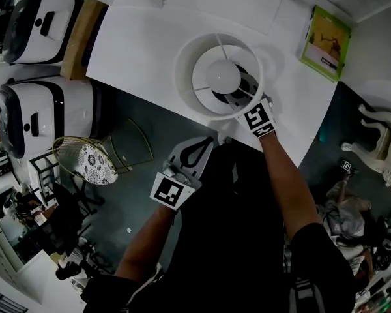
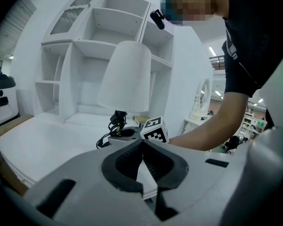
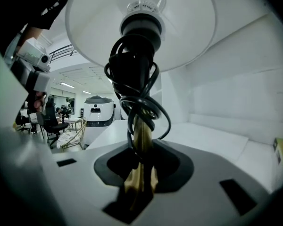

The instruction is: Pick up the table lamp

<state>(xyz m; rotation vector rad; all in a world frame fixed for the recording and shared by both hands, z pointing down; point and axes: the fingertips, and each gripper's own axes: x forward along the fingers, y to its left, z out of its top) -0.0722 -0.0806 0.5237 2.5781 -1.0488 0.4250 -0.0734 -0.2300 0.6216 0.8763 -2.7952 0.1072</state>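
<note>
While standing near the tabletop [image 1: 137, 51] edge, table lamp [image 1: 222, 75]: sitting at 11 o'clock from right hand-held gripper [image 3: 141, 168].
Right grip: clamping stiff brass stem [image 3: 142, 131].
Left hand-held gripper [image 2: 142, 144]: hanging closed, empty.
Handling: seeming light, top-heavy, fragile.

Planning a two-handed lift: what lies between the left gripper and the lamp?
Only a bare strip of table, per the head view; the right gripper grips the lamp from the side.
</note>
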